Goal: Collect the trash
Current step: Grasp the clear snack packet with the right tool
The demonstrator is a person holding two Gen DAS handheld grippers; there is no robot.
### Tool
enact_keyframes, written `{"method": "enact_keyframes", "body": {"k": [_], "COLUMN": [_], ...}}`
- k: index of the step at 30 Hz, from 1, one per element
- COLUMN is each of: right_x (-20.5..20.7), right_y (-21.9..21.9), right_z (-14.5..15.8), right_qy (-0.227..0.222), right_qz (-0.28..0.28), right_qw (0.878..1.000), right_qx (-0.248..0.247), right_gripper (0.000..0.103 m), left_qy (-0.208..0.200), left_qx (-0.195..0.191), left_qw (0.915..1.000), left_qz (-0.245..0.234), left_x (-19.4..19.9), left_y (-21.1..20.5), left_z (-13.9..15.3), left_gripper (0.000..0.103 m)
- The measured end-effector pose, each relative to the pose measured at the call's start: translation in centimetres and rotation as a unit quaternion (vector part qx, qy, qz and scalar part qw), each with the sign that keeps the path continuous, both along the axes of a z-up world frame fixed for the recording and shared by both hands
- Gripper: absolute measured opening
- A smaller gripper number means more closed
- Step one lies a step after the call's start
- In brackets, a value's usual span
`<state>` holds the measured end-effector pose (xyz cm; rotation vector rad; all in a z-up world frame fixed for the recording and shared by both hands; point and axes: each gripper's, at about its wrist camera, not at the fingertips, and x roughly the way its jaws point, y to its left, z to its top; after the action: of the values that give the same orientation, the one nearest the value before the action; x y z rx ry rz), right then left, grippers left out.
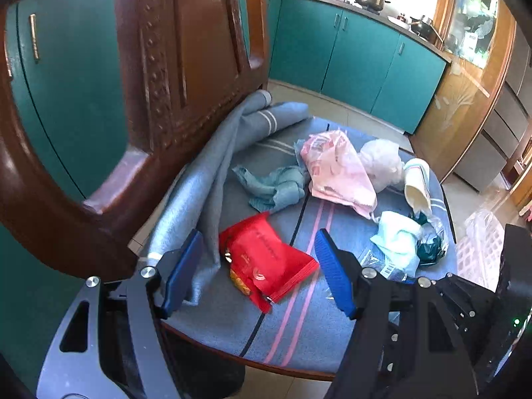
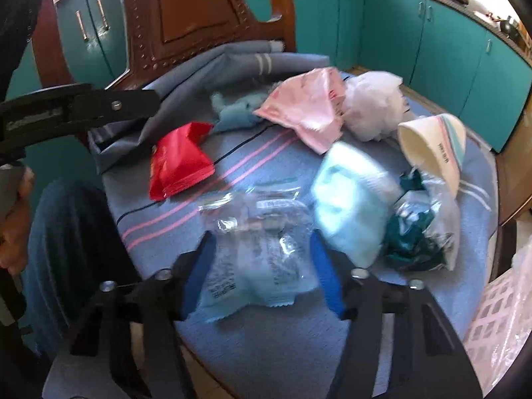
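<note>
Daylight was bright and even in both views; fisheye bent the edges, with dark corners. Right wrist view was motion-blurred, the clear wrapper (image 2: 256, 252) smeared; left view sharp.

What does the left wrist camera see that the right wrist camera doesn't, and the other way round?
Only the left wrist view: the cabinet's glass door beyond the counter.
Only the right wrist view: the person's hand and a leg in jeans.
Both: the red packet, pink bag, paper cup and striped blue cloth on the wooden chair.
</note>
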<state>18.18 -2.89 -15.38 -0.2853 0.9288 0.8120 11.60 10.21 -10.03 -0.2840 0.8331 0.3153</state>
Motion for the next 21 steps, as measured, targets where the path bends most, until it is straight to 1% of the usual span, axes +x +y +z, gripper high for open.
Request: {"method": "enact_keyframes", "body": {"k": [1, 4, 7, 9, 10, 14, 15, 16, 18, 20, 21], "right_x": [0.1, 0.2, 0.7, 1.0, 1.1, 0.9, 0.9, 0.8, 0.6, 0.4, 0.5], "right_y": [-0.2, -1.3, -3.3, -5.5, -6.8, -10.6, -11.1, -11.5, -11.6, -11.9, -11.7], "right_z": [-0.1, 0.4, 1.4, 2.6, 3.4, 5.5, 5.7, 5.9, 5.9, 5.8, 5.7], "right_qy": [0.011, 0.019, 0.032, 0.027, 0.021, 0.018, 0.016, 0.012, 0.002, 0.002, 0.002], "right_qz": [0.003, -0.012, -0.034, -0.059, -0.068, -0.083, -0.085, -0.089, -0.099, -0.102, -0.108], "right_qw": [1.000, 1.000, 0.998, 0.996, 0.993, 0.981, 0.980, 0.979, 0.981, 0.983, 0.984], "right_qx": [0.004, 0.014, 0.041, 0.067, 0.092, 0.173, 0.180, 0.181, 0.166, 0.152, 0.145], "right_gripper": [0.040, 0.039, 0.039, 0.039, 0.039, 0.040, 0.040, 0.040, 0.040, 0.040, 0.040], "left_qy": [0.004, 0.015, 0.025, 0.030, 0.034, 0.046, 0.051, 0.055, 0.062, 0.063, 0.064], "left_qx": [-0.004, -0.025, -0.024, -0.026, -0.026, -0.027, -0.026, -0.024, -0.023, -0.019, -0.015], "left_qw": [1.0000, 0.9996, 0.9994, 0.9992, 0.9991, 0.9986, 0.9983, 0.9982, 0.9978, 0.9978, 0.9978], "left_qz": [0.001, 0.003, 0.002, 0.001, -0.002, -0.005, -0.006, -0.006, -0.006, -0.010, -0.014], "left_x": [0.2, 0.9, 1.7, 2.4, 2.9, 4.4, 4.8, 5.0, 5.6, 5.9, 6.0], "left_y": [0.0, -0.2, -0.6, -0.8, -1.0, -1.6, -1.8, -1.9, -2.3, -2.7, -2.8], "left_z": [-0.5, -1.7, -2.6, -3.2, -3.6, -4.9, -5.2, -5.6, -6.1, -6.5, -6.6], "left_gripper": [0.071, 0.071, 0.071, 0.072, 0.074, 0.074, 0.075, 0.075, 0.075, 0.075, 0.070]}}
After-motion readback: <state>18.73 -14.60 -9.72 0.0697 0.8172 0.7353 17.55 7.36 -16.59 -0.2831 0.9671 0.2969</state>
